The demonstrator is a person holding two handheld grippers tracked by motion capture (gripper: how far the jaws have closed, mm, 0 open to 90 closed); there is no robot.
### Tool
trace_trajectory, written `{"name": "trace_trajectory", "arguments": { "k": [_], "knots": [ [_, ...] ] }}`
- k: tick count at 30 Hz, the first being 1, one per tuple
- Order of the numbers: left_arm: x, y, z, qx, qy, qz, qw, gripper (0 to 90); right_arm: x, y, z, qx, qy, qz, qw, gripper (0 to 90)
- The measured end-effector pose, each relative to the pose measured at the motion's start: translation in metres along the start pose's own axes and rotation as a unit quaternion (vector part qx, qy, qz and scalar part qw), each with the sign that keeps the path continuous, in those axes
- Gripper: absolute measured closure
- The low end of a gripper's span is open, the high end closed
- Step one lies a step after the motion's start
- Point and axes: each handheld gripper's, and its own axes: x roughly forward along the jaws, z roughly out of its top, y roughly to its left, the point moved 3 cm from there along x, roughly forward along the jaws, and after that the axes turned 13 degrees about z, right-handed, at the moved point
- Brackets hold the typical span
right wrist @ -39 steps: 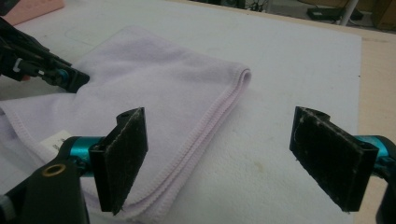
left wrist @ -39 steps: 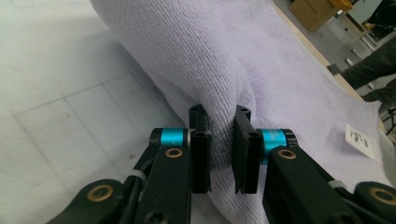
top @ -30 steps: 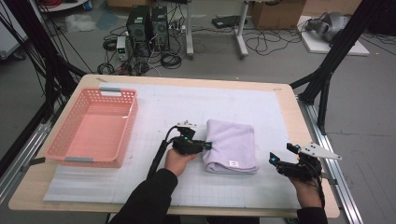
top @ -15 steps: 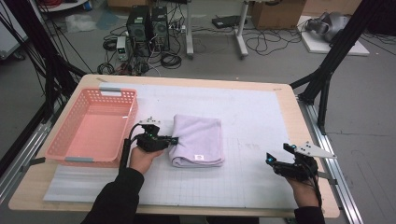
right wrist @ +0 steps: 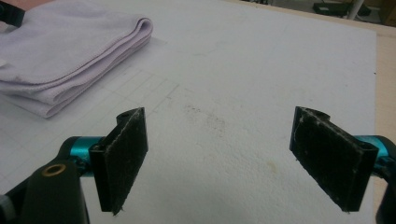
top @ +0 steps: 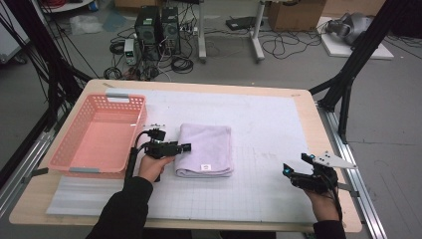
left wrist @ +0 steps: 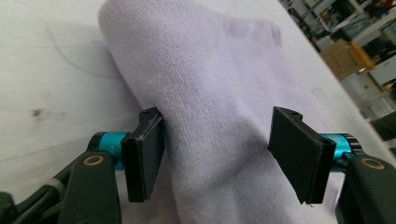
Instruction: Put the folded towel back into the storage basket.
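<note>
A folded lilac towel point(top: 206, 148) lies on the white gridded mat point(top: 268, 124), left of the middle. My left gripper point(top: 185, 148) is at the towel's left edge, held by a hand in a black sleeve. In the left gripper view its jaws stand apart, open point(left wrist: 217, 158), with the towel's thick fold point(left wrist: 219, 79) between them; the left pad point(left wrist: 147, 154) touches the cloth. My right gripper point(top: 288, 171) is near the table's front right, open point(right wrist: 219, 158) over bare mat, and the towel point(right wrist: 60, 46) lies well off to its left.
A pink plastic basket point(top: 99, 139) stands at the left of the table, close beside the left hand. The mat spreads bare between the towel and the right gripper. Beyond the table are computers and cables on the floor.
The towel and my left gripper slid left toward the basket a second ago, then nearly stopped. The right gripper has hardly moved.
</note>
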Motion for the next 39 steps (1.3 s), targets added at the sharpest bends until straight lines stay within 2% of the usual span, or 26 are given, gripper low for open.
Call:
{"name": "trace_trajectory", "arguments": {
  "k": [1, 4, 5, 6, 7, 8, 10, 11, 12, 13, 16, 18, 19, 22, 25, 26, 29, 31, 35, 36, 37, 38, 39],
  "knots": [
    [0.004, -0.001, 0.0, -0.009, 0.0, 0.003, 1.0, 32.0, 0.0, 0.0, 0.0, 0.001, 0.001, 0.0, 1.0, 18.2],
    [0.007, -0.001, -0.001, -0.013, 0.0, 0.008, 0.9999, 31.6, 0.0, 0.0, 0.0, 0.0, 0.001, 0.001, 1.0, 18.2],
    [0.009, -0.003, -0.003, -0.001, 0.003, 0.013, 0.9999, 31.6, 0.0, 0.0, 0.0, 0.0, 0.001, 0.001, 1.0, 18.2],
    [0.009, -0.003, -0.003, -0.001, 0.003, 0.013, 0.9999, 32.0, 0.0, 0.0, 0.0, 0.0, 0.0, 0.002, 1.0, 18.2],
    [0.01, -0.004, -0.004, 0.015, 0.006, 0.031, 0.9994, 33.4, 0.0, 0.0, 0.0, 0.001, 0.0, 0.002, 1.0, 18.2],
    [0.01, -0.004, -0.004, 0.015, 0.006, 0.031, 0.9994, 36.1, 0.0, 0.0, 0.0, 0.001, 0.001, 0.002, 1.0, 18.2],
    [0.009, -0.006, -0.006, 0.042, 0.005, 0.052, 0.9977, 40.0, 0.001, 0.001, 0.0, 0.001, 0.001, 0.004, 1.0, 18.2],
    [0.009, -0.006, -0.006, 0.042, 0.005, 0.052, 0.9977, 40.0, 0.001, 0.001, 0.0, 0.001, 0.001, 0.005, 1.0, 18.2],
    [0.01, -0.01, -0.008, 0.065, -0.001, 0.067, 0.9956, 39.9, 0.001, 0.002, 0.0, 0.001, 0.002, 0.004, 1.0, 18.2],
    [0.01, -0.011, -0.009, 0.073, -0.003, 0.071, 0.9948, 39.6, 0.001, 0.002, 0.0, 0.001, 0.002, 0.005, 1.0, 18.3],
    [0.01, -0.012, -0.009, 0.075, -0.004, 0.076, 0.9943, 41.6, 0.001, 0.002, 0.0, 0.0, 0.001, 0.006, 1.0, 18.2],
    [0.01, -0.012, -0.009, 0.078, -0.003, 0.08, 0.9937, 47.4, 0.002, 0.002, 0.001, 0.0, 0.002, 0.006, 1.0, 18.2],
    [0.009, -0.012, -0.009, 0.071, 0.004, 0.075, 0.9947, 54.0, 0.002, 0.003, 0.001, 0.001, 0.002, 0.007, 1.0, 18.2],
    [0.009, -0.013, -0.01, 0.069, 0.004, 0.073, 0.9949, 63.4, 0.002, 0.003, 0.001, 0.0, 0.004, 0.007, 1.0, 18.2],
    [0.008, -0.011, -0.009, 0.06, 0.003, 0.06, 0.9964, 67.7, 0.002, 0.003, 0.001, 0.0, 0.005, 0.009, 0.9999, 18.2],
    [0.007, -0.008, -0.008, 0.049, 0.003, 0.047, 0.9977, 68.6, 0.002, 0.003, 0.001, 0.001, 0.004, 0.009, 0.9999, 18.2],
    [0.006, -0.007, -0.007, 0.045, -0.001, 0.036, 0.9984, 70.2, 0.003, 0.003, 0.0, 0.002, 0.004, 0.009, 0.9999, 18.2],
    [0.002, -0.009, -0.005, 0.05, -0.02, 0.015, 0.9984, 71.0, 0.003, 0.003, 0.0, 0.001, 0.005, 0.009, 0.9999, 18.2],
    [-0.008, -0.018, 0.0, 0.071, -0.059, -0.005, 0.9957, 71.6, 0.003, 0.003, 0.001, 0.002, 0.005, 0.01, 0.9999, 18.2],
    [-0.008, -0.018, 0.0, 0.071, -0.059, -0.005, 0.9957, 71.7, 0.003, 0.003, 0.001, 0.001, 0.005, 0.01, 0.9999, 18.2],
    [-0.012, -0.023, 0.001, 0.088, -0.077, -0.012, 0.9931, 71.9, 0.003, 0.003, 0.001, -0.002, 0.005, 0.011, 0.9999, 18.2],
    [-0.014, -0.024, 0.001, 0.095, -0.083, -0.015, 0.9919, 72.0, 0.002, 0.004, 0.001, -0.002, 0.004, 0.011, 0.9999, 18.2],
    [-0.014, -0.024, 0.001, 0.095, -0.083, -0.015, 0.9919, 72.1, 0.002, 0.004, 0.001, -0.002, 0.004, 0.011, 0.9999, 18.2]
  ]
}}
